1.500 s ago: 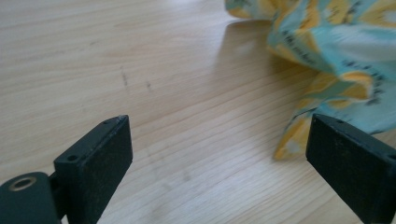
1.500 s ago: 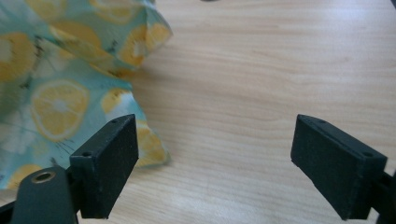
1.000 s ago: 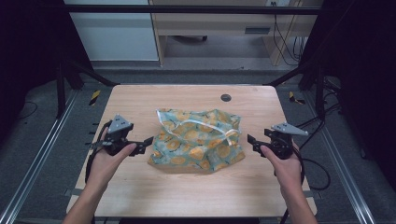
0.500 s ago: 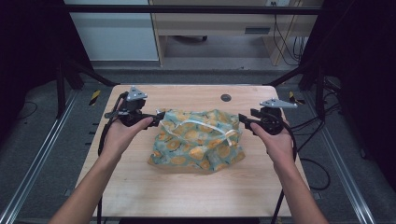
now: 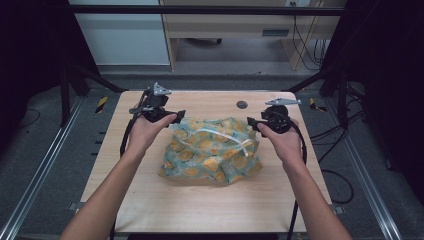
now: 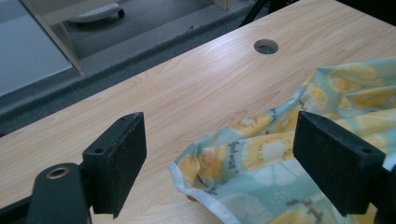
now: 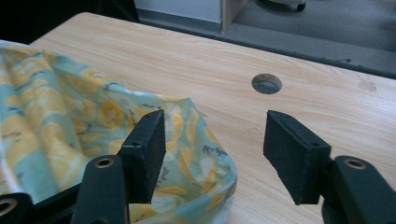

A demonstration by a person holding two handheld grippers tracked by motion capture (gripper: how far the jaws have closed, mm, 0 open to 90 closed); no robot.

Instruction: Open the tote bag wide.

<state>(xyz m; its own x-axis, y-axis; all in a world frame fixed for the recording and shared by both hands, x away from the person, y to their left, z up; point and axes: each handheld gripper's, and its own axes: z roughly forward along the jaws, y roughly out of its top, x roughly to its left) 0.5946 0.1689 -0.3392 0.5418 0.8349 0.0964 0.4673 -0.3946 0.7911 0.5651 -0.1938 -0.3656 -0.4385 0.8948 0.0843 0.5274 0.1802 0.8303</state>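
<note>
table [image 5: 150, 200] evenly lit from above, surroundings dark; high view soft, gripper views sharper.

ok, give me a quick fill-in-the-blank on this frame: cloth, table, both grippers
1. The crumpled cloth is printed with ____ slices.
2. The left gripper has its fingers ____, with a white-hemmed corner of the cloth lying between them, unpinched.
3. The round hole in the wooden table lies beyond the cloth, nearer the ____ gripper.
4. The right gripper hovers at the cloth's far corner with nothing ____ between its fingers.

Missing words: lemon; open; right; clamped
</note>
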